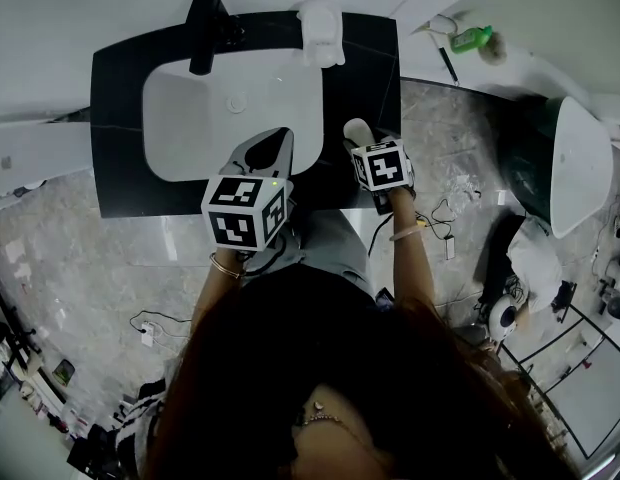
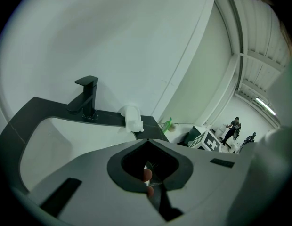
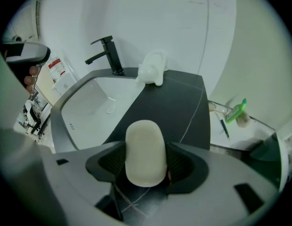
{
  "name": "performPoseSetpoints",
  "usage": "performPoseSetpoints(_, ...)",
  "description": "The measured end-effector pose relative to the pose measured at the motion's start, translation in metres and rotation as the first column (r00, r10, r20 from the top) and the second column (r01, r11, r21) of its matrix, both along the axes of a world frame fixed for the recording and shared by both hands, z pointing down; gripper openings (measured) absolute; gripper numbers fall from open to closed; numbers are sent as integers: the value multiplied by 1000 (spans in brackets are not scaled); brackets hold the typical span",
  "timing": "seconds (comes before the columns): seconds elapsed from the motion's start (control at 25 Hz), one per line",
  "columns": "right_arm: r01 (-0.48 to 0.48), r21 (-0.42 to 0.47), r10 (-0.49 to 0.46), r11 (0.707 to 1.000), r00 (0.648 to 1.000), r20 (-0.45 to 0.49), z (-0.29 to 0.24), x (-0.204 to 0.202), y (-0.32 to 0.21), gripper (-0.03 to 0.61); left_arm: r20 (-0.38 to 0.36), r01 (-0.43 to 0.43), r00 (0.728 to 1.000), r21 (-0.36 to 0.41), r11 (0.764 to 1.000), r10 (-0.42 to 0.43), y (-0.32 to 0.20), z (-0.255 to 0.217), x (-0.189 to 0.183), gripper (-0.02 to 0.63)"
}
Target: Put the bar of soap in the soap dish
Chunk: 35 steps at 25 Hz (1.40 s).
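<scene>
A pale oval bar of soap (image 3: 145,152) stands upright between the jaws of my right gripper (image 1: 359,136), which is shut on it above the black counter (image 1: 368,73) to the right of the basin. The white soap dish (image 1: 320,30) sits at the back of the counter, beside the faucet; it also shows as soap dish (image 3: 152,66) and soap dish (image 2: 132,117). My left gripper (image 1: 276,148) hangs over the basin's front right part, shut with nothing in it.
The white basin (image 1: 190,108) is set in the black counter, with a black faucet (image 1: 205,30) behind it. A green bottle (image 1: 472,38) and a pen lie on the ledge at the right. A white toilet (image 1: 580,163) stands further right.
</scene>
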State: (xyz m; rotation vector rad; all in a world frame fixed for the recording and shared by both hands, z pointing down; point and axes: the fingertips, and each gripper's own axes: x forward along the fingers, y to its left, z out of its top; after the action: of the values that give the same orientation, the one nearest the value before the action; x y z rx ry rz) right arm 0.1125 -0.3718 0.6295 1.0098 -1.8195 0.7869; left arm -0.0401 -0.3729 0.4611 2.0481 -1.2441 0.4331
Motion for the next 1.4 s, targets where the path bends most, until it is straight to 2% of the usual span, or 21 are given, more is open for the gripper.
performPoseSetpoints(0.32,-82,57,75,995,990,122,-29,-2,-22,282,2,-7,1000,3,1000,7,-1,-2,4,-3)
performPoseSetpoints(0.68,-161,154,111,975,951,288,-84,-24,-95,282,10,15,1000,16,1000,-15,-20,-6,-2,-5)
performPoseSetpoints(1.16,-157,225,78,961,942,325,-103,-73,-193,282,17,81,997,-6,997,-81,-40,-1,-21,-3)
performPoseSetpoints(1.4,-190,210,113,959,937,332,-95,-86,-229,281,24,137,990,-27,990,-137,-46,5,-40,-3)
